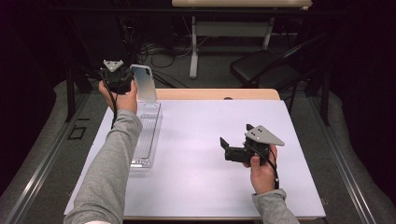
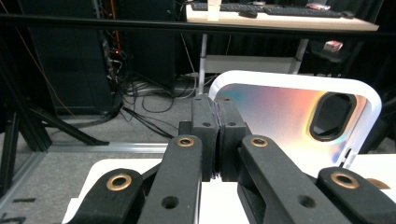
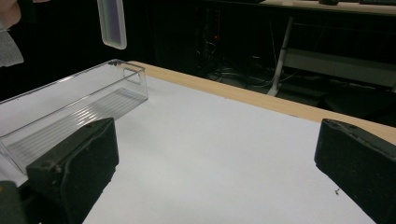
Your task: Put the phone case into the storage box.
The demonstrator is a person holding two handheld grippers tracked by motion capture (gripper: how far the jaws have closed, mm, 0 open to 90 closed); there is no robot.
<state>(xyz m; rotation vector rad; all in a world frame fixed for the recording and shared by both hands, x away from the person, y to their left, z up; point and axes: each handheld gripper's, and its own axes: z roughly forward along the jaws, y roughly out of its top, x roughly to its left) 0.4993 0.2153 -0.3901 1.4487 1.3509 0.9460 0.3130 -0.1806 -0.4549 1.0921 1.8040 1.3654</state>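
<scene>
Your left black two-jaw gripper [image 1: 122, 80] carries a white-rimmed phone case with an iridescent back [image 2: 280, 116], silver shading through pink and orange. At six o'clock from it sits the clear ribbed plastic tray [image 1: 147, 135] on the white tabletop with a pale wood edge [image 1: 210, 140]. Your sleeves [image 1: 109, 172] are grey.

I'm looking into a dim lab or recording room: my white-covered surface [image 1: 210, 154] sits inside a black metal frame [image 2: 140, 23], loose cables [image 1: 159, 51] tangle on the grey floor, and a desk with a keyboard [image 2: 275, 9] and a folding chair [image 1: 261, 67] stand behind.
</scene>
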